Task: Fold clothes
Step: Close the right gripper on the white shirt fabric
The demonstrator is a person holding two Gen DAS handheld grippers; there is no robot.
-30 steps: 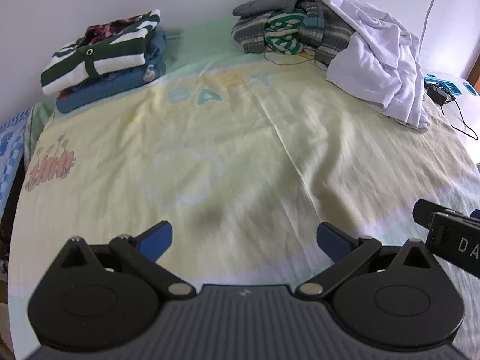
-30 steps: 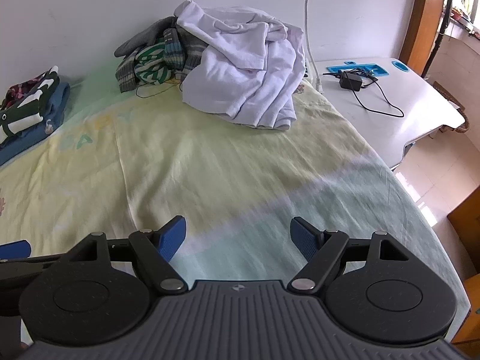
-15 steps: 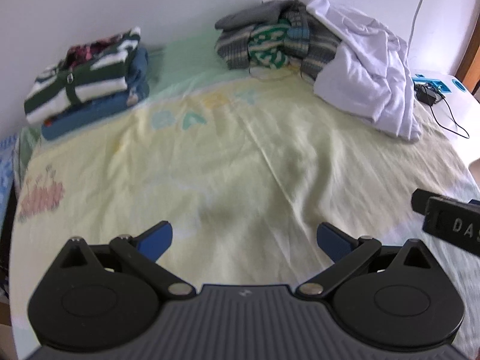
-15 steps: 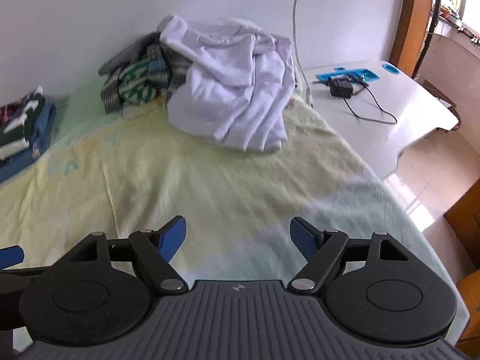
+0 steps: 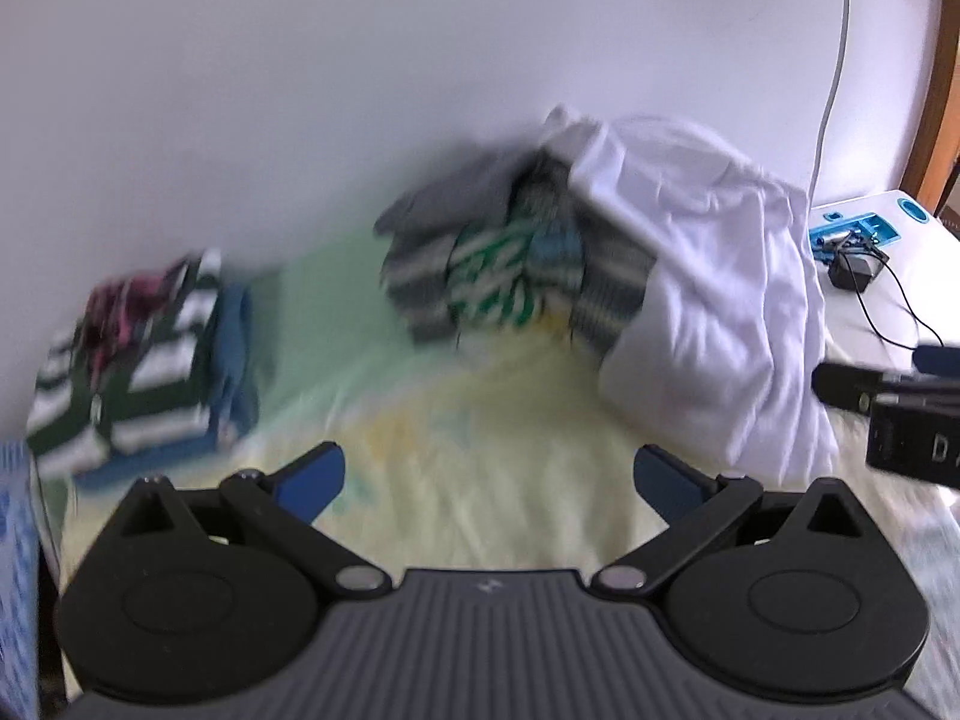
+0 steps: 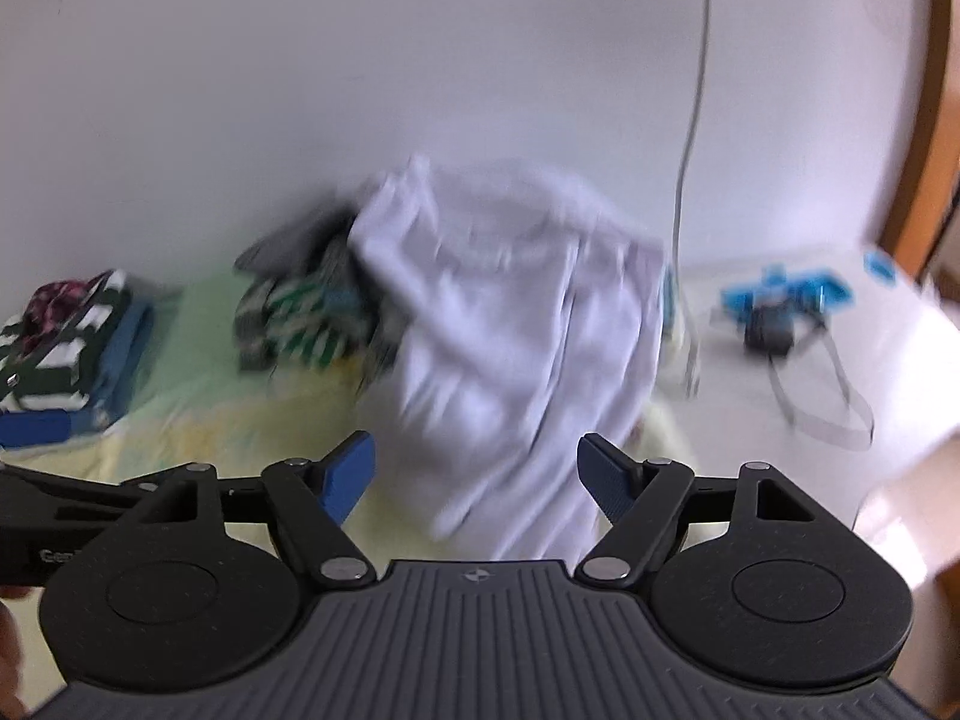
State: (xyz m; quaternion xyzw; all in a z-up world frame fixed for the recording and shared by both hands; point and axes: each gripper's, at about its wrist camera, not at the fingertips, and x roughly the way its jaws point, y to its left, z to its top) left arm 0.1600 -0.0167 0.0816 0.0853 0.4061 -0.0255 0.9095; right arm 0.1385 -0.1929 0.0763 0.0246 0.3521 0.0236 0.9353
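A crumpled white garment (image 5: 708, 300) lies on a heap of unfolded striped clothes (image 5: 492, 276) at the back of the bed, by the wall. It also shows in the right wrist view (image 6: 516, 324), just ahead of my right gripper (image 6: 477, 477), which is open and empty. My left gripper (image 5: 489, 480) is open and empty over the yellow sheet (image 5: 480, 456). A stack of folded clothes (image 5: 144, 354) sits at the back left. Both views are motion blurred.
A white side table (image 6: 840, 360) stands right of the bed with a blue tray (image 6: 786, 297) and a black charger with cable (image 5: 855, 273). A white cord (image 6: 696, 90) hangs down the wall. The right gripper's body (image 5: 900, 420) shows at the left view's right edge.
Both grippers have moved forward across the bed towards the clothes heap and tilted up. The white garment now sits close ahead of the right gripper. Both stay open.
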